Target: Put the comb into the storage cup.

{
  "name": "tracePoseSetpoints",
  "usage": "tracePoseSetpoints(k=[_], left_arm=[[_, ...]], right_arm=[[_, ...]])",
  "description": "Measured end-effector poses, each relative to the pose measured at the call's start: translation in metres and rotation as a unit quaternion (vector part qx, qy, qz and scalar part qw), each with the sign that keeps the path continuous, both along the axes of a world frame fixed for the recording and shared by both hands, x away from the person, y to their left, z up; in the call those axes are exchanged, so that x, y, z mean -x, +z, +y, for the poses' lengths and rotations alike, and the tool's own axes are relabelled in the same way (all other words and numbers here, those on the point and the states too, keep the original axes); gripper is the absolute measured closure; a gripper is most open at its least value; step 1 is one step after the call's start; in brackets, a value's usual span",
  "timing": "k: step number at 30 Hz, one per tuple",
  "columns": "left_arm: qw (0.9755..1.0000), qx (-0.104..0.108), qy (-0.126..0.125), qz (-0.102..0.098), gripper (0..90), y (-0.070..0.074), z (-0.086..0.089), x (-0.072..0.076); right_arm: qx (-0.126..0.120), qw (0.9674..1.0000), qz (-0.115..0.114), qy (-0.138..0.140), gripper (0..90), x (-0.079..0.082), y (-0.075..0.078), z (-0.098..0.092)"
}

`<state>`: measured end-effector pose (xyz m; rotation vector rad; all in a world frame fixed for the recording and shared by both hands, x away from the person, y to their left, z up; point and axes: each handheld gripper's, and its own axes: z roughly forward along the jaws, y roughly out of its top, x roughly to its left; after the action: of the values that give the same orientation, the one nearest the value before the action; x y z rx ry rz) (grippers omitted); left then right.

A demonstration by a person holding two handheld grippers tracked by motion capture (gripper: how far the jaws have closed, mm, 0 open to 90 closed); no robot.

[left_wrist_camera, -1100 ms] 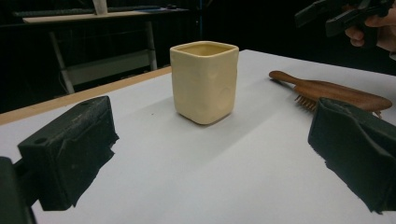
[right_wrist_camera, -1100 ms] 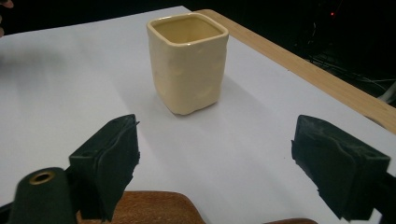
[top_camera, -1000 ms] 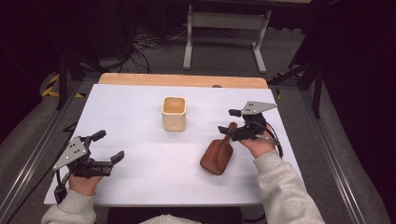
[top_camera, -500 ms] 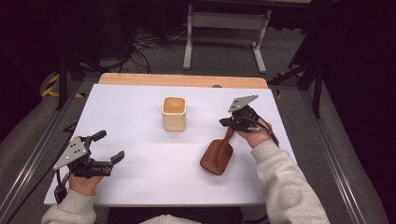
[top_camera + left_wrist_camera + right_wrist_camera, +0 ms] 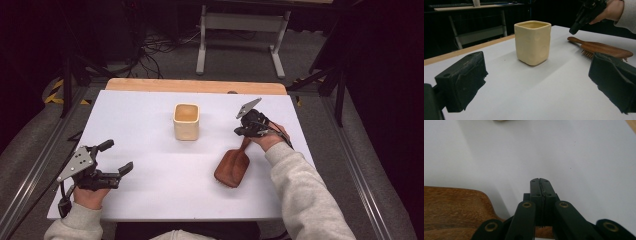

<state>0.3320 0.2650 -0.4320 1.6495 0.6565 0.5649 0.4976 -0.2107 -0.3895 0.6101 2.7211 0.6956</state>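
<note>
Just right claw [image 5: 239, 131] over hairbrush [image 5: 231, 168]

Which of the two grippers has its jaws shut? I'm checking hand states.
The right gripper, near the wooden brush's handle end, has its jaws pressed together with nothing between. The left gripper has its jaws spread wide apart.

1 hairbrush [image 5: 232, 167], 1 cup [image 5: 186, 121]

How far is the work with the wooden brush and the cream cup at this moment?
Done: nothing visible yet. The wooden brush lies flat on the table, apart from the cream cup, which looks empty. In hand: the right gripper is at the brush handle's end, shut on nothing; the left gripper rests open. Left: grasping and moving the brush, perhaps into the cup.
</note>
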Motion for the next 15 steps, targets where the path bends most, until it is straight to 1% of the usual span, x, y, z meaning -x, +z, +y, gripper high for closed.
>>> tracePoseSetpoints(k=[2, 6, 15], left_arm=[[1.0000, -0.001, 0.001, 0.001, 2.3, 0.000, 0.000, 0.000], [1.0000, -0.002, 0.000, 0.002, 2.2, 0.000, 0.001, 0.000], [1.0000, -0.003, -0.001, 0.002, 2.2, 0.000, 0.001, -0.001]], right_arm=[[0.008, 0.9999, 0.009, -0.001, 89.8, -0.003, -0.004, 0.002], [0.031, 0.9993, 0.019, 0.001, 89.8, -0.008, -0.011, 0.005], [0.060, 0.9974, 0.041, 0.003, 89.8, -0.011, -0.023, 0.008]])
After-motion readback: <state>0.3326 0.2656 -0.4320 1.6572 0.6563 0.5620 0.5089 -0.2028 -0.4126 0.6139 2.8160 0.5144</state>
